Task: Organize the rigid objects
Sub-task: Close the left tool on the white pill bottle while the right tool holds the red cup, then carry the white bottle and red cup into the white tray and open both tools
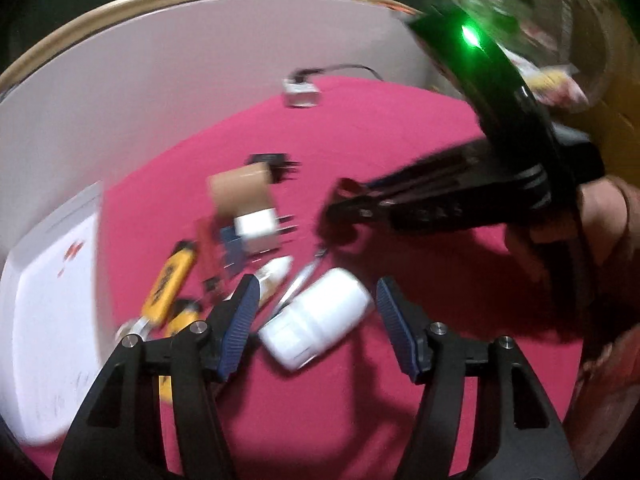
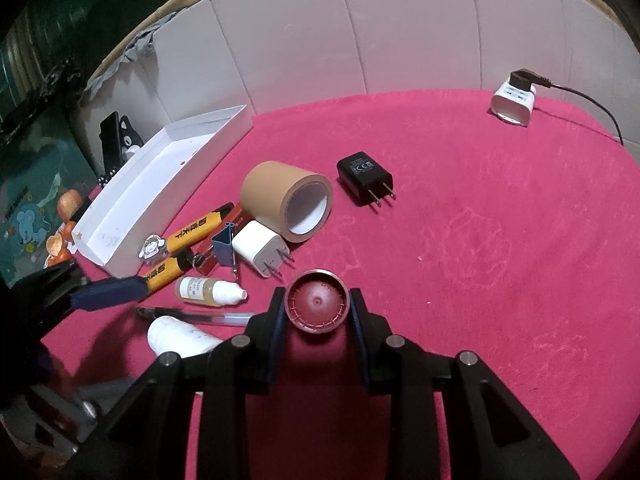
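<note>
Right gripper (image 2: pixel 318 307) is clamped on a dark red cap (image 2: pixel 317 302), held above the pink cloth (image 2: pixel 500 220). Left gripper (image 1: pixel 314 314) has its jaws apart around a white bottle (image 1: pixel 316 318) lying on the cloth, pads not pressing it. At far left sits a white tray (image 2: pixel 160 184). Near it lie a brown tape roll (image 2: pixel 286 200), a black charger (image 2: pixel 364 178), yellow markers (image 2: pixel 196 232), a white charger (image 2: pixel 260 248), a small dropper bottle (image 2: pixel 210 291), a clear pen (image 2: pixel 200 316) and a blue binder clip (image 2: pixel 224 246).
</note>
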Tool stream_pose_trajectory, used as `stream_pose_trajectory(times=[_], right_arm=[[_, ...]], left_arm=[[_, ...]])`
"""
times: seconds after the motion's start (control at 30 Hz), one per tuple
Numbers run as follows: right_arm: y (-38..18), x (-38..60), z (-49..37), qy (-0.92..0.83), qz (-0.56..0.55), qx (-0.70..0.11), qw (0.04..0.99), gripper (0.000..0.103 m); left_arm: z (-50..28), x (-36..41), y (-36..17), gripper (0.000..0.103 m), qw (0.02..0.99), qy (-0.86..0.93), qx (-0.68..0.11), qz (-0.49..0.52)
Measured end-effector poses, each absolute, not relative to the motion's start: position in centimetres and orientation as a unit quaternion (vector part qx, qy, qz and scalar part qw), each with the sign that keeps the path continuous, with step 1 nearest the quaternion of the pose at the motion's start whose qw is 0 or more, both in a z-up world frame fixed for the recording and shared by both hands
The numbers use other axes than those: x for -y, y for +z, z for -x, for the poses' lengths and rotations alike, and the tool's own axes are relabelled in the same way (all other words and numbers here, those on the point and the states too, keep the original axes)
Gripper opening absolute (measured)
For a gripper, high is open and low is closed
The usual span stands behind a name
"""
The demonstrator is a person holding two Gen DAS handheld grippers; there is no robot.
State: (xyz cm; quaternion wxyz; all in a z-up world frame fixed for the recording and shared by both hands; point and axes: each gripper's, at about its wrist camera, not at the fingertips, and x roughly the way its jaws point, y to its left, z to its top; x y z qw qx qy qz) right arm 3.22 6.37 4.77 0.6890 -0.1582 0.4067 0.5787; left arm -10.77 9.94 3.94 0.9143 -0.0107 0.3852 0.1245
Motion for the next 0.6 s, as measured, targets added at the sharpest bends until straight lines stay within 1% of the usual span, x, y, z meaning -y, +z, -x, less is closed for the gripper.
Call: stream_pose_trajectory(times=[0.1, 0.2, 0.23, 0.37, 0.47, 0.5, 0.53, 0.6], right_arm=[[4.8, -6.2, -3.4, 0.579, 0.154, -0.412, 0.687, 0.029], [4.7, -6.0, -3.7, 0.58, 0.146, -0.419, 0.683, 0.029], [4.6, -6.0, -3.8, 0.58, 0.142, -0.422, 0.682, 0.029], [4.6, -6.0, -3.6, 0.581, 0.141, -0.421, 0.682, 0.029], [4.6, -5.9, -3.6, 0.58, 0.142, -0.42, 0.683, 0.029], [4.6, -5.9, -3.6, 0.58, 0.141, -0.421, 0.683, 0.029], [4.6, -5.8, -3.7, 0.58, 0.141, -0.422, 0.682, 0.029], [4.8, -5.6, -3.7, 0.578, 0.141, -0.419, 0.686, 0.028]], left_arm=[[9.7, -9.5, 2.9, 0.061, 0.907, 0.095, -0.411, -0.007], [10.1, -8.4, 2.4, 0.054, 0.903, 0.078, -0.423, -0.017], [10.5, -8.1, 2.3, 0.047, 0.902, 0.072, -0.426, -0.013], [10.5, -6.8, 1.5, 0.046, 0.894, 0.078, -0.442, -0.013], [9.8, -6.9, 1.0, 0.046, 0.893, 0.083, -0.443, 0.006], [9.7, -7.0, 0.9, 0.044, 0.893, 0.083, -0.442, 0.016], [9.6, -7.1, 0.9, 0.037, 0.894, 0.081, -0.44, 0.028], [10.1, -6.8, 0.9, 0.037, 0.896, 0.099, -0.432, 0.031]])
